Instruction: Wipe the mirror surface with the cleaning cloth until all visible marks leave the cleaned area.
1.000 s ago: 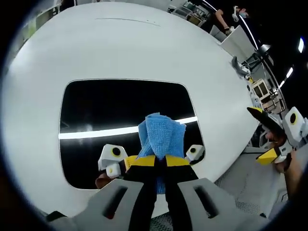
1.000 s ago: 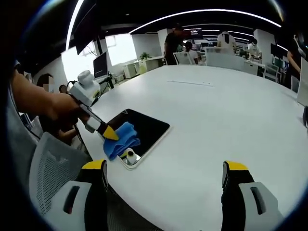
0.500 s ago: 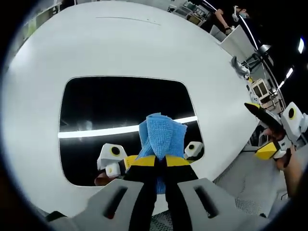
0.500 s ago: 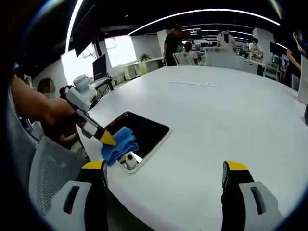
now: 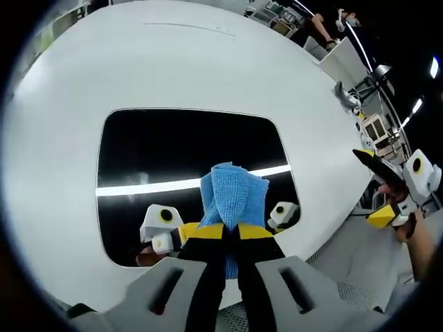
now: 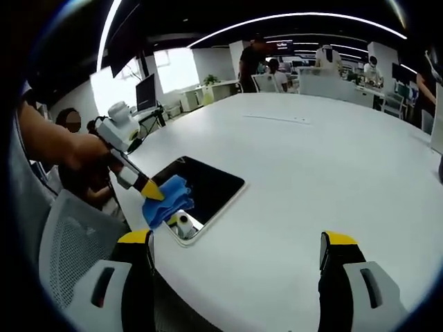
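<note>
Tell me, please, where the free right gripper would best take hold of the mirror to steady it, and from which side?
Probably the mirror's far corner, opposite the cloth. The mirror lies flat on the table, so its thin rim gives little to pinch; pressing down there from above seems safer. That corner is bare, while the left gripper holds the cloth on the near end. The right gripper hangs open over the table's near edge.

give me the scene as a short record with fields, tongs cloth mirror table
left tongs: shut on the blue cloth
cloth: resting on the mirror, at its near edge
mirror: dark, lying flat on the white table, reflecting a light strip
right tongs: open, holding nothing, above the table edge
marks: cannot tell from these views
</note>
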### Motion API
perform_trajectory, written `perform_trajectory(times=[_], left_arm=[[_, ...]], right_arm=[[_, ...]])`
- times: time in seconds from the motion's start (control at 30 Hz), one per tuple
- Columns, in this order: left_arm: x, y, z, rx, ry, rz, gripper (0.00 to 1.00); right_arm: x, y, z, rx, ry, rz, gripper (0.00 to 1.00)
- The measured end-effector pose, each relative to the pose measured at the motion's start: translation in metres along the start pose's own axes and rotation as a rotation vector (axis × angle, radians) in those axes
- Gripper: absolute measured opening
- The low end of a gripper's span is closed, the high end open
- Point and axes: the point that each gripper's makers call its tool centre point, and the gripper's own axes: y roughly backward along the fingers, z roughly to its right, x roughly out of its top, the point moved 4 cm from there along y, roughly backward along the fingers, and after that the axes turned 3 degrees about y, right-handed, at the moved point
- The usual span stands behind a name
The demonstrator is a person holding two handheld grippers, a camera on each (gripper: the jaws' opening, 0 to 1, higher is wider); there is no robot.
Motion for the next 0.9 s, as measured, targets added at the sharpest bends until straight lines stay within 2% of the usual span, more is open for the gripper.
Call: perform_trajectory(times=[0.37,0.9], left_arm=[[0.001,0.009,-0.021,0.022,0.024,0.012,0.02],[-0.001,0.010,-0.022,0.020,0.029,0.026,0.02]], right_arm=[[0.004,-0.002,-0.004,0.002,0.001,0.005,0.99],[0.003,-0.003,-0.007,0.001,-0.006,0.010,0.99]])
